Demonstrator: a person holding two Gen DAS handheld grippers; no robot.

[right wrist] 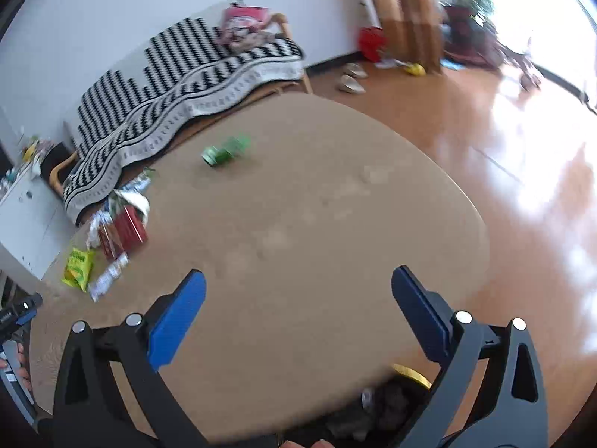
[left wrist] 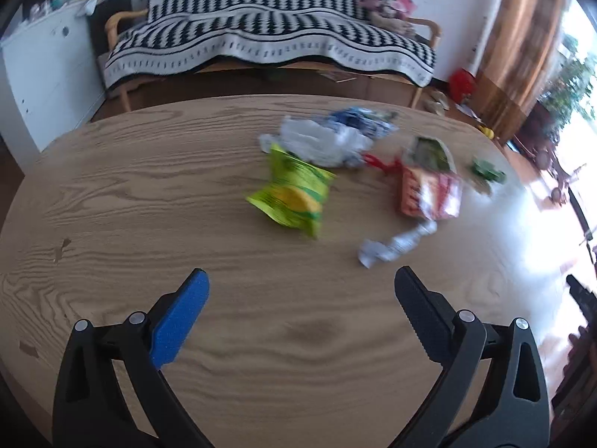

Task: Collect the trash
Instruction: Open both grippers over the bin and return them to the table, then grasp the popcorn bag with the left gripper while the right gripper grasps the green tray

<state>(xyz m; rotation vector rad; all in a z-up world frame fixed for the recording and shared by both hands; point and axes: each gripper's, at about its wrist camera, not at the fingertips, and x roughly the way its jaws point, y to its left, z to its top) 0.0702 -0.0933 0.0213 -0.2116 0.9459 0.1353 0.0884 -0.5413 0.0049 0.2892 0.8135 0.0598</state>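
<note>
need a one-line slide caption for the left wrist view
Open left gripper above a wooden table, empty, facing scattered trash: a green snack bag, red packet, crumpled wrappers.

Each gripper, left gripper (left wrist: 300,280) and right gripper (right wrist: 298,280), has black plastic arms, silver rivets and blue pads.
</note>
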